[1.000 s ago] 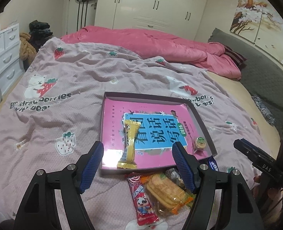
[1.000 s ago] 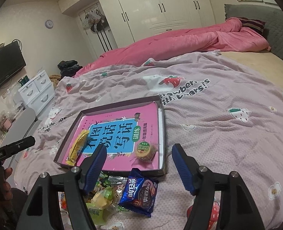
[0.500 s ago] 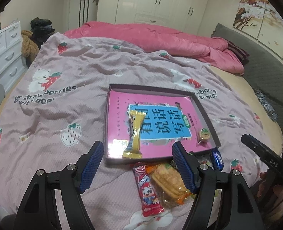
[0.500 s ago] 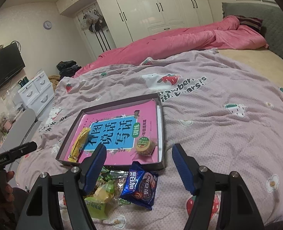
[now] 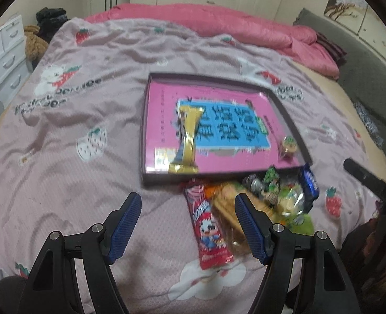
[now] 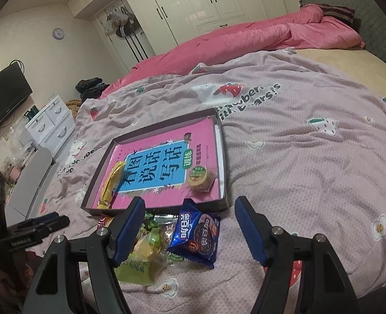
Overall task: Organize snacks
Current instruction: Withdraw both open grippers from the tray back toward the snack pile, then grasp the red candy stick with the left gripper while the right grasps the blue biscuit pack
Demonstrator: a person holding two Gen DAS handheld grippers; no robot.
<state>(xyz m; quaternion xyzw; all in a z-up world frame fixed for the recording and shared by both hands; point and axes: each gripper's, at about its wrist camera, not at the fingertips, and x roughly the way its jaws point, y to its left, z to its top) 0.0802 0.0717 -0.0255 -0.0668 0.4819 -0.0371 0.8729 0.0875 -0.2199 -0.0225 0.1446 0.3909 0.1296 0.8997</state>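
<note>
A shallow dark tray [image 5: 143, 130] [image 6: 225, 162] with a pink and blue printed bottom lies on the bed. In it are a long gold-wrapped bar [image 5: 187, 141] [image 6: 111, 183] and a small round green-topped snack [image 5: 288, 145] [image 6: 199, 178]. In front of the tray lies a pile of snacks: a red packet [image 5: 208, 222], an orange cracker pack [image 5: 227, 209], green packs [image 6: 140, 259] and a blue cookie pack [image 6: 196, 235]. My left gripper [image 5: 187, 223] hangs open above the red packet, nothing between its fingers. My right gripper [image 6: 190, 231] is open over the blue cookie pack, apart from it.
The bed carries a pink strawberry-print cover [image 5: 75, 136] and a rumpled pink quilt [image 6: 245, 39] at the far side. White drawers [image 6: 49, 125], a television [image 6: 1, 102] and wardrobes [image 6: 206, 2] stand beyond. A grey headboard [image 5: 370, 89] runs along the right.
The left gripper has sunk and tipped down toward the snack pile, so the red packet now lies between its fingers in view. The right gripper has hardly moved.
</note>
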